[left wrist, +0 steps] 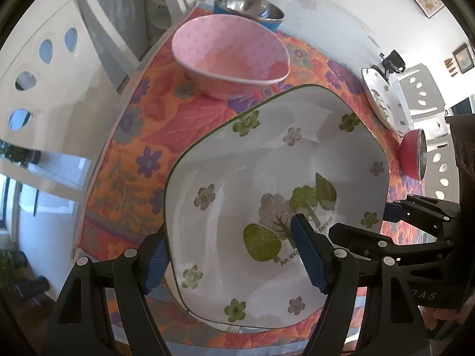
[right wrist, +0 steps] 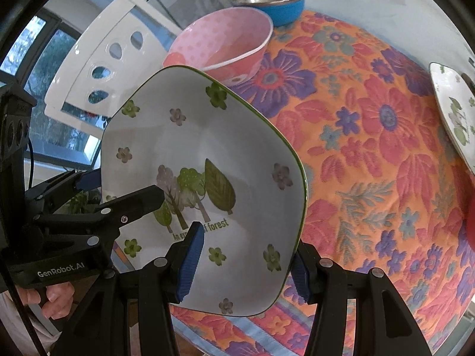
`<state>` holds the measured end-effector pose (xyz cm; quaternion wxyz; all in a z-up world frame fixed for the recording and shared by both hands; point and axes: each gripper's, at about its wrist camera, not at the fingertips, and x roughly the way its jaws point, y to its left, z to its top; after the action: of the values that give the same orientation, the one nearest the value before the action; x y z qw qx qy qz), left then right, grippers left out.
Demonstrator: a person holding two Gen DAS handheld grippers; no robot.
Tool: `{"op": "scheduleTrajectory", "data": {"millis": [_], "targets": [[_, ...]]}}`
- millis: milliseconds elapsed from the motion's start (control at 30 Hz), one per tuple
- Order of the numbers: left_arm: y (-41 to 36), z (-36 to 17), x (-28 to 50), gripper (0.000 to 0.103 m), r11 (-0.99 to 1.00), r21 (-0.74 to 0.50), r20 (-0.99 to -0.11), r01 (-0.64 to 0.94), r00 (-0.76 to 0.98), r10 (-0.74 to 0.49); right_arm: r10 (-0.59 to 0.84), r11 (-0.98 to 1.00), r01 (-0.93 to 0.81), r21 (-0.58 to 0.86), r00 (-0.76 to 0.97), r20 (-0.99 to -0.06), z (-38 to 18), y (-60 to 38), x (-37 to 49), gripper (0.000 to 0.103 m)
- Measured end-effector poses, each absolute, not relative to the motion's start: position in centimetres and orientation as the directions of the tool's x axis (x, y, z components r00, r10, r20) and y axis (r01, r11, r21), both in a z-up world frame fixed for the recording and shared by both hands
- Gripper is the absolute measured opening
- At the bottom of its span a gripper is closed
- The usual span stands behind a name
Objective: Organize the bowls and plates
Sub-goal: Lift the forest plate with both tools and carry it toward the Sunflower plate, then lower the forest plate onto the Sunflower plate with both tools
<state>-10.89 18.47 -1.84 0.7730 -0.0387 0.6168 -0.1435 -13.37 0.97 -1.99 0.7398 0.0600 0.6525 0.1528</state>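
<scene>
Item: square plate (left wrist: 267,154), white glazed, rounded corners, thin dark-green rim line. Deep well. Decoration: scattered small flowers in green and grey-mauve; in the well, a cluster of stylised trees, one grey-mauve, several green with dots, one leaf-shaped, over printed lettering partly hidden by a gripper finger; the word "forest" is legible. Seen also from the right wrist (right wrist: 237,160).

Position: raised and tilted over the near part of the floral tablecloth (right wrist: 371,136), which is orange with red, purple and teal flowers. The plate's far corner overlaps the view of the pink bowl (left wrist: 228,56).

Handling: two grippers on opposite edges. Left gripper (left wrist: 234,255): one blue-padded finger outside the rim, the other inside the well, pinching the plate's edge. Right gripper (right wrist: 246,264): likewise straddling the rim, one pad on the upper face, one at the outer edge, clamped on the plate. A hand (right wrist: 50,296) shows on the left gripper's handle.

Other ware on the table:
- Pink bowl, dotted inside, white rim, upright just beyond the plate.
- Steel-lined blue bowl (left wrist: 249,10), behind the pink one, close to it.
- Second plate (right wrist: 454,109) of the same pattern, far right.
- Red bowl (left wrist: 414,154), steel-lined, right edge.

Surroundings: white chair (right wrist: 101,68) with oval cut-outs.
</scene>
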Motion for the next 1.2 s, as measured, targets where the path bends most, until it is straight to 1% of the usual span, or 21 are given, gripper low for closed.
{"op": "scheduleTrajectory", "data": {"millis": [533, 1200], "targets": [[19.6, -3.5, -11.4, 0.073, 0.959, -0.244, -0.951, 0.145, 0.160, -0.266, 0.287, 0.945, -0.171, 0.280, 0.022, -0.958, -4.0, 4.1, -13.0, 0.053], [19.3, -4.9, -11.7, 0.073, 0.954, -0.242, -0.959, 0.176, 0.103, -0.263, 0.268, 0.955, -0.122, 0.271, -0.040, -0.963, -7.0, 5.7, -12.4, 0.053]]}}
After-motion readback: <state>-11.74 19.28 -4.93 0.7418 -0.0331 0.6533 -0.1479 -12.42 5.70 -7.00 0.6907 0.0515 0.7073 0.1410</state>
